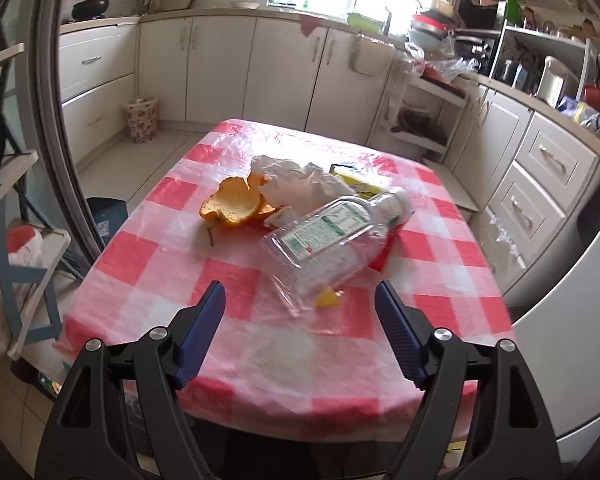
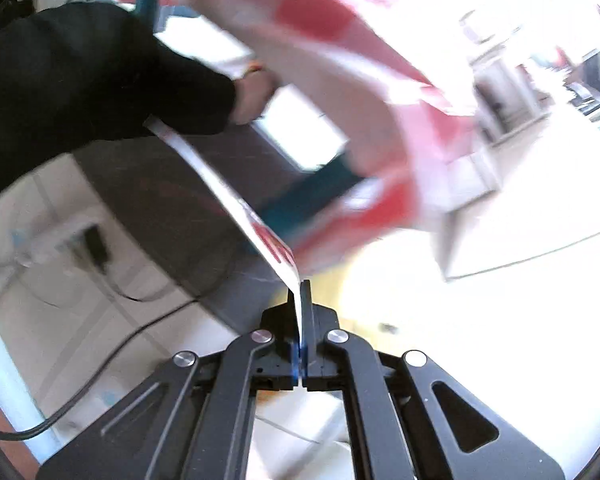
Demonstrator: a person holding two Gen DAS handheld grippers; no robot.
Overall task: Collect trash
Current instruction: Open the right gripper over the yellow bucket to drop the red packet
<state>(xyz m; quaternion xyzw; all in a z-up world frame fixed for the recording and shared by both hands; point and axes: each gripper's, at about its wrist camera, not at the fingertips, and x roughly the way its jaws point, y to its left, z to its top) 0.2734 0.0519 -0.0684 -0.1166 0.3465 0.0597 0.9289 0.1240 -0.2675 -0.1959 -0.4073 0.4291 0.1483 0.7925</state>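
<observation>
In the left wrist view a table with a red and white checked cloth [image 1: 172, 264] carries trash: an orange peel [image 1: 236, 202], a crumpled white tissue [image 1: 296, 184], a clear plastic bottle [image 1: 336, 232] lying on its side, a yellow packet [image 1: 360, 182] behind it and a small yellow scrap [image 1: 328, 300]. My left gripper [image 1: 300, 304] is open, just short of the bottle's near end. My right gripper [image 2: 300, 284] is shut on a thin white sheet with red print [image 2: 256, 224], held low beside the blurred tablecloth edge [image 2: 380, 92].
White kitchen cabinets [image 1: 220, 68] run along the back and right. A floral bin [image 1: 141, 118] stands on the floor at the back left. A chair [image 1: 16, 240] stands left of the table. A cable [image 2: 112, 344] lies on the floor tiles.
</observation>
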